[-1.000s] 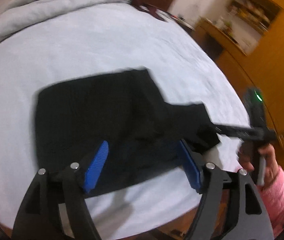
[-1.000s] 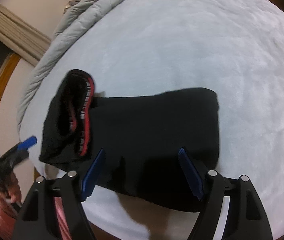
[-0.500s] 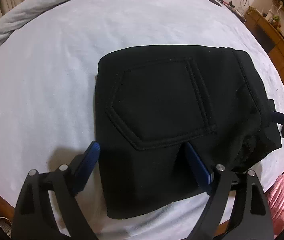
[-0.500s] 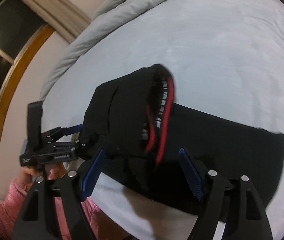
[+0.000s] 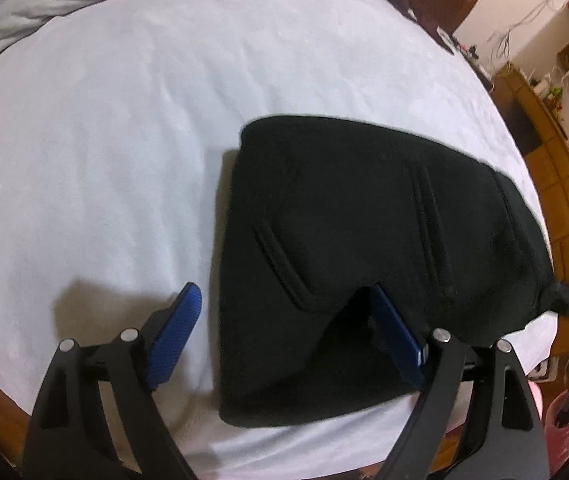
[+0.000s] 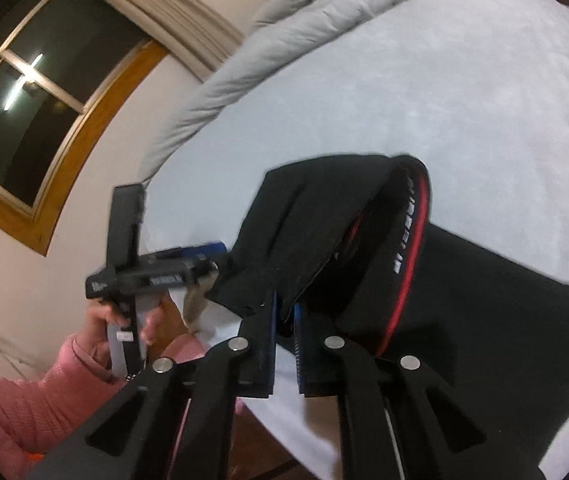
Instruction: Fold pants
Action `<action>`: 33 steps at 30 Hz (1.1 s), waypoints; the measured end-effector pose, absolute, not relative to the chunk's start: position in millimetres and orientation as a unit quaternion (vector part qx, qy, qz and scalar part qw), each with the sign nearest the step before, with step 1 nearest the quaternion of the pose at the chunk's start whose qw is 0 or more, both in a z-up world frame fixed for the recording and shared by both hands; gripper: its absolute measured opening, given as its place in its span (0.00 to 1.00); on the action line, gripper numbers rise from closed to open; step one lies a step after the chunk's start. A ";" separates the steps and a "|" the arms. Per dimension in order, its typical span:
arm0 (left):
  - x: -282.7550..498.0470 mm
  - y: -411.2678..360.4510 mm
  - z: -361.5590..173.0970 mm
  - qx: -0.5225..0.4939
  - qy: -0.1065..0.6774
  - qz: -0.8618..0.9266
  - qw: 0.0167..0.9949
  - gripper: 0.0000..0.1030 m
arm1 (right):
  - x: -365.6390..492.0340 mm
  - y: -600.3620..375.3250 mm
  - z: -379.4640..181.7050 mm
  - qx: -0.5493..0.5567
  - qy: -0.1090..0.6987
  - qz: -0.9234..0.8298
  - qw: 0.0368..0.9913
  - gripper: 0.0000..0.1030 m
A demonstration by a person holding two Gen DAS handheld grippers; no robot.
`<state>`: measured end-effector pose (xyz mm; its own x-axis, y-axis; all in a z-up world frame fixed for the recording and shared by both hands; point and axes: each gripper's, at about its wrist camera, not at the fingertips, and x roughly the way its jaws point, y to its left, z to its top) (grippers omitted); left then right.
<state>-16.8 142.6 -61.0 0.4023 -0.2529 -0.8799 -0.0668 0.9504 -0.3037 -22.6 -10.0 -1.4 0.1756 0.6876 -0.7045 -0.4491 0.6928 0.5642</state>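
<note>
- Black folded pants (image 5: 364, 248), thick knit with a red-striped waistband (image 6: 412, 248), lie on the pale blue-white bed sheet (image 5: 124, 140) near the bed's front edge.
- Right tongs (image 6: 284, 320): blue pads have just been closing, now clamped on a raised flap of the pants by the waistband. My guess is they pinched that edge to carry it over for the next fold, or to tidy it.
- Left tongs (image 5: 284, 320): spread wide, straddling the near corner of the pants, no pad pressing. 1 blue pad (image 5: 176, 336) sits over bare sheet, the other over the cloth. Looks staged to pin or grab that corner.
- Hard to read: waistband lettering is blurred. Layer count in the stack can't be told, all black.
- Right tongs in the left view are cut off at the frame edge, only a tip visible.
- Grey quilt (image 6: 284, 20) bunched at the far side, well apart from the pants.
</note>
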 end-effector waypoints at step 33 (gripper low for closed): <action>-10.4 138.4 -74.2 -0.147 0.584 -0.077 0.795 0.87 | 28.3 4.1 -111.1 0.284 0.612 0.343 0.653 0.44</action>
